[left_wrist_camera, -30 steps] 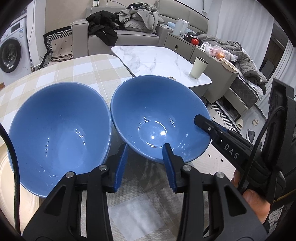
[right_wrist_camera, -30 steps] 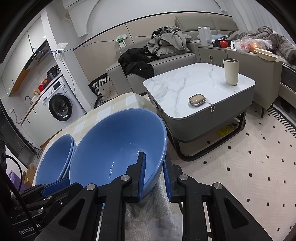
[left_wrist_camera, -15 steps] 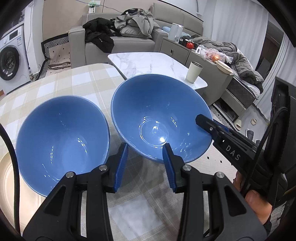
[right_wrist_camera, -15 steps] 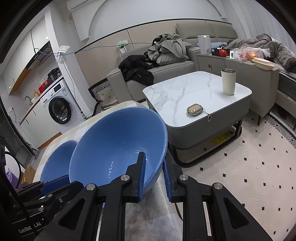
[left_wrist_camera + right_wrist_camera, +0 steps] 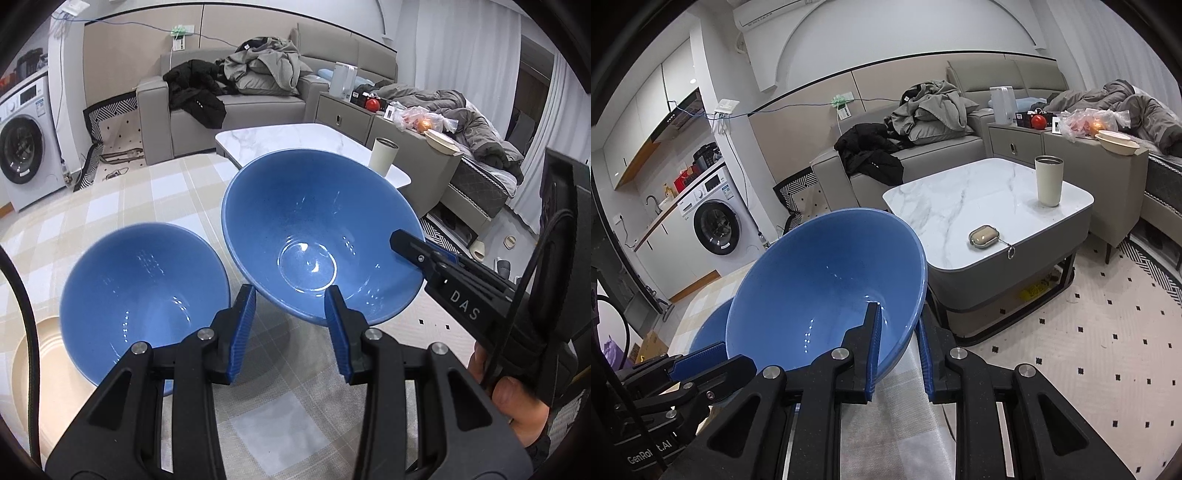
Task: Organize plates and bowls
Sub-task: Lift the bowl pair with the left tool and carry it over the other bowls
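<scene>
Two blue bowls are in view. My right gripper (image 5: 899, 343) is shut on the rim of one blue bowl (image 5: 827, 291) and holds it tilted above the checked table; this held bowl also shows in the left wrist view (image 5: 317, 236). The second blue bowl (image 5: 144, 295) rests at the left, over a cream plate (image 5: 26, 354), and only its edge shows in the right wrist view (image 5: 709, 328). My left gripper (image 5: 290, 325) is open and empty, just below and between the two bowls. The right gripper reaches in from the right in the left wrist view (image 5: 424, 251).
The checked tablecloth (image 5: 129, 199) covers the table. Beyond its far edge stands a marble coffee table (image 5: 982, 199) with a cream cup (image 5: 1049, 181) and a small case (image 5: 984, 236). A sofa with clothes (image 5: 229, 88) and a washing machine (image 5: 716, 225) stand behind.
The right gripper has lifted the held bowl higher above the table. The left gripper has drawn back and up, so the resting bowl looks smaller and lower.
</scene>
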Action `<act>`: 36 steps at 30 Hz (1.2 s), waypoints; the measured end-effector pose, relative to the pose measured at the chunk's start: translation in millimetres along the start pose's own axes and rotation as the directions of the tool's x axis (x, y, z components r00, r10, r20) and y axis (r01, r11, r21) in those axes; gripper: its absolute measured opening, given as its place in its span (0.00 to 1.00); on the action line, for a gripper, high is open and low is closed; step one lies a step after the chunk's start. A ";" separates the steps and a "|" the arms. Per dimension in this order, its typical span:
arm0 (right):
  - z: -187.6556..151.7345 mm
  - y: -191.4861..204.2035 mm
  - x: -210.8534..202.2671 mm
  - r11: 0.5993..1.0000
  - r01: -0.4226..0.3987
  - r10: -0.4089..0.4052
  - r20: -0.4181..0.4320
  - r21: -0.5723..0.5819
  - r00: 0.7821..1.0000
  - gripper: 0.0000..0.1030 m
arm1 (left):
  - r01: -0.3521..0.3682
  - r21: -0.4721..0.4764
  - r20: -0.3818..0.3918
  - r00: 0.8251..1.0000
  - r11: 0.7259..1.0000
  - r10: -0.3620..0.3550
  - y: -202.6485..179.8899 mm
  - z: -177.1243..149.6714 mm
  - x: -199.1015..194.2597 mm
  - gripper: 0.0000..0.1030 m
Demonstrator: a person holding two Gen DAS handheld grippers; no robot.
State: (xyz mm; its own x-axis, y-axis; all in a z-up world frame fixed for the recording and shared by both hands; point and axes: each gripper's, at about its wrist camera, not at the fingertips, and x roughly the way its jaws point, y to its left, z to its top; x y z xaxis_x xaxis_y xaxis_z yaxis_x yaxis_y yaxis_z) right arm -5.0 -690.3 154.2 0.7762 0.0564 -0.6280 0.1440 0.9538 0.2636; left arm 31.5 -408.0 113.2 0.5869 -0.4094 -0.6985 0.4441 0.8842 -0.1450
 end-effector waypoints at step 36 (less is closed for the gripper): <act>8.9 70.1 -45.9 0.989 -0.103 0.115 0.107 -0.108 0.988 0.21 | -0.081 -0.012 0.153 0.985 0.997 0.082 21.2 -9.6 -131.1 0.35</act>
State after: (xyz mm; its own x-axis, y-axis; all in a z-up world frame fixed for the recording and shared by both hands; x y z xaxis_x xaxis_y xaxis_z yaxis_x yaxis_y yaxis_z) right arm -25.1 -628.7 208.0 0.8489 0.1338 -0.5113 -0.0044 0.9692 0.2463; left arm -42.5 -333.4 194.9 0.7183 -0.3649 -0.5923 0.3868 0.9172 -0.0959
